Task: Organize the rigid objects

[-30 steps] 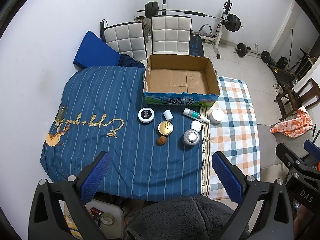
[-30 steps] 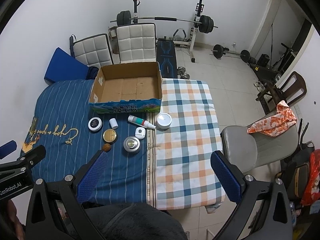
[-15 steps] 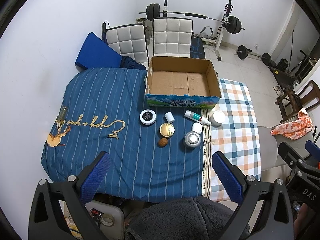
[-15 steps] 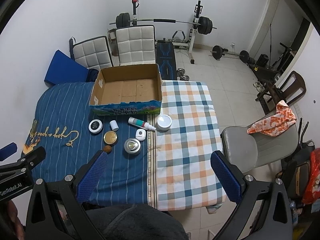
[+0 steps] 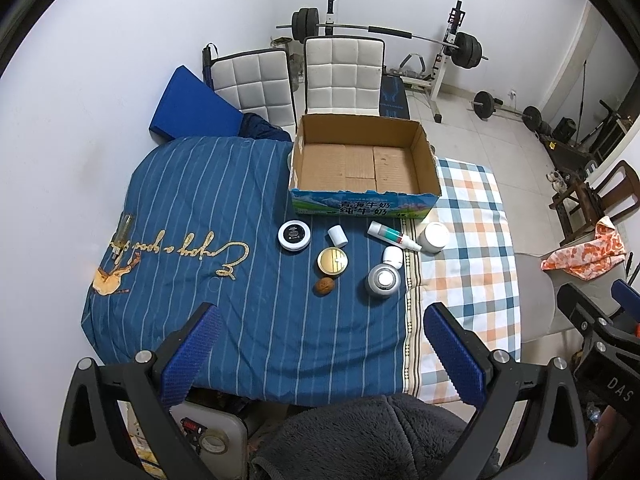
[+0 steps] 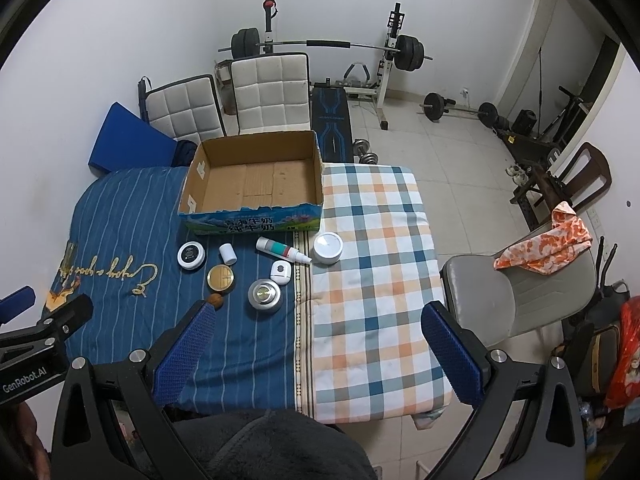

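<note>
Both the left tongs (image 5: 318, 354) and right tongs (image 6: 318, 354) hover released above the near edge of the cloth-covered bench (image 5: 200, 208). Small round jars (image 5: 383, 278) cluster before the open brown cardboard box (image 5: 362, 168), far centre.

Cloth-covered table (image 5: 256, 340): cardboard box (image 5: 362, 168), jars (image 5: 295, 235), tube (image 5: 393, 235), walnut (image 5: 324, 286).

The left gripper (image 5: 318, 344) hangs high above the worktop (image 5: 256, 320), blue-padded fingers (image 5: 188, 354) spread wide and gripping nothing. The right gripper (image 6: 318, 344) hovers alongside it, likewise wide apart and bare.
</note>
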The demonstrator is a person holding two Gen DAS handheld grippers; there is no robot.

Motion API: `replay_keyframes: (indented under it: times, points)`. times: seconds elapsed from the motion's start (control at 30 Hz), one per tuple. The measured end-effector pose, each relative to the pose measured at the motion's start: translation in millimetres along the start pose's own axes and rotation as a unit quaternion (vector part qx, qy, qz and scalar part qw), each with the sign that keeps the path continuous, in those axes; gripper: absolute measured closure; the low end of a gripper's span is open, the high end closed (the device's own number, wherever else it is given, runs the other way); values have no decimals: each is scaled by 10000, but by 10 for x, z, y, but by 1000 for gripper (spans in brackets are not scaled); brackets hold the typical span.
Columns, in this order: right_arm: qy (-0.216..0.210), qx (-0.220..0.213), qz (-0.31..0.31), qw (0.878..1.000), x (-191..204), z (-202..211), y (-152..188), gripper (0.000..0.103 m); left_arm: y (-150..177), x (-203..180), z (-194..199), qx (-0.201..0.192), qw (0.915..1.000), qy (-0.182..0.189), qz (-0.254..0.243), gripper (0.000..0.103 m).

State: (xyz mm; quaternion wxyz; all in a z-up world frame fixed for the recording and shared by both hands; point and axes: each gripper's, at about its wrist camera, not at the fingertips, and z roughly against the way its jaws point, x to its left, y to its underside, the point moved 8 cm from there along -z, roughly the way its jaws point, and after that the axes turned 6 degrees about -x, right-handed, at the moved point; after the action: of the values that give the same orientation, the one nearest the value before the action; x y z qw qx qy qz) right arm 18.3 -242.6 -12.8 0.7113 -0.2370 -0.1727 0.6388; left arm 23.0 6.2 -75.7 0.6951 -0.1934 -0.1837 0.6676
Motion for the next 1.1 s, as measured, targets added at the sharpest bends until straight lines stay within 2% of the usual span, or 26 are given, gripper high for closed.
replay_keyframes:
  times: [0.5, 0.73, 0.9, 1.0, 1.1]
  points:
    - [-5, -55, 26, 10000, -16, -3, -89, 0, -30, -35, -28, 18, 10000, 46, 16, 0]
    - [-108, 120, -30, 9999, -40, -120, -53, 0, -144, -77, -248, 95, 9999, 122, -31, 0]
    - [-282, 399, -82, 9988, -44, -583, -30, 0, -329, 44, -641, 86, 9999, -16, 59, 0]
    - [-471, 696, -220, 9962, 43, -1130, 2, 0, -341, 166, -1112, 337, 9991, -125, 230, 0]
    - [-693, 1254, -388, 9889, 210, -1891, 167, 0, -242, 262, -1706, 732, 9964, -268, 347, 0]
